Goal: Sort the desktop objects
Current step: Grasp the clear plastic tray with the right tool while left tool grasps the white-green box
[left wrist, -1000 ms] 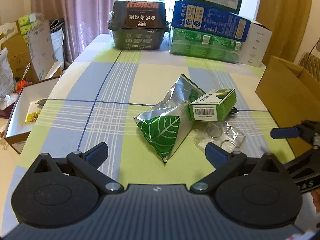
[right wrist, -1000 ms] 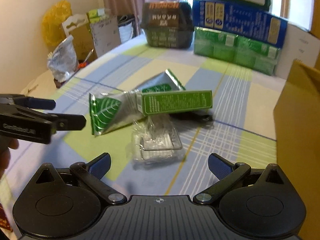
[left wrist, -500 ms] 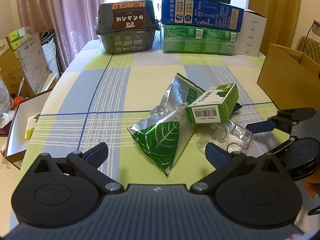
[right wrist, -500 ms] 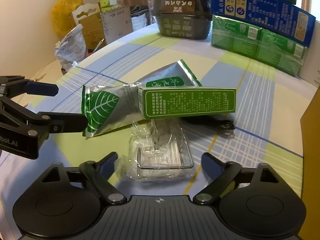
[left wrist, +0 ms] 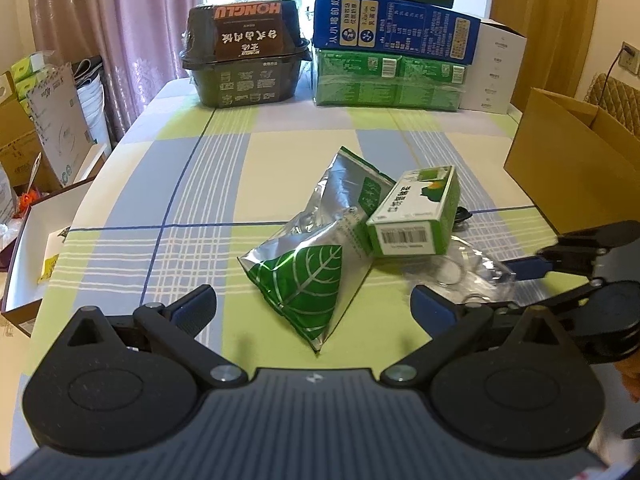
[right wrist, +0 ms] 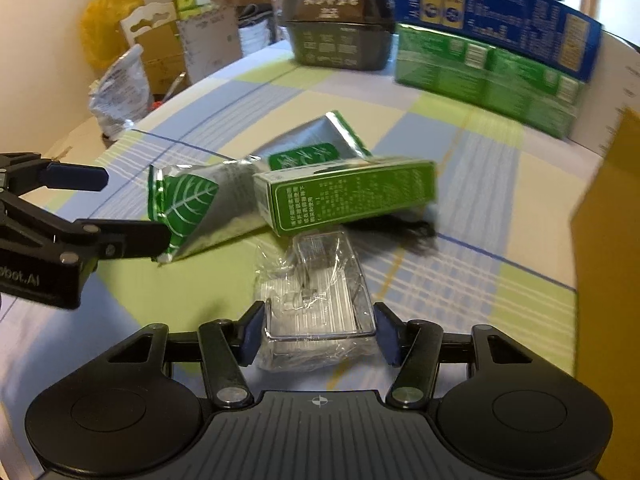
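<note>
Right wrist view is showing the right gripper (right wrist: 320,336) straddling the clear plastic packet (right wrist: 316,304), jaws spread just beside its edges, below the green box (right wrist: 352,196). Left gripper (left wrist: 312,304), jaws wide, is hovering over the foil pouch (left wrist: 308,280). Next, probably: pinching the packet gently.

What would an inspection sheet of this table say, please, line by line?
Surface: checked tablecloth, flat.
Job's things: foil pouch under green carton; clear plastic pack in front.
Clutter: black food tub, stacked boxes at far edge.
Grippers: left gripper open, over pouch; right gripper open, its fingers either side of the clear pack.
Cables: black cord beneath carton.
Surroundings: cardboard box right, curtain behind.
</note>
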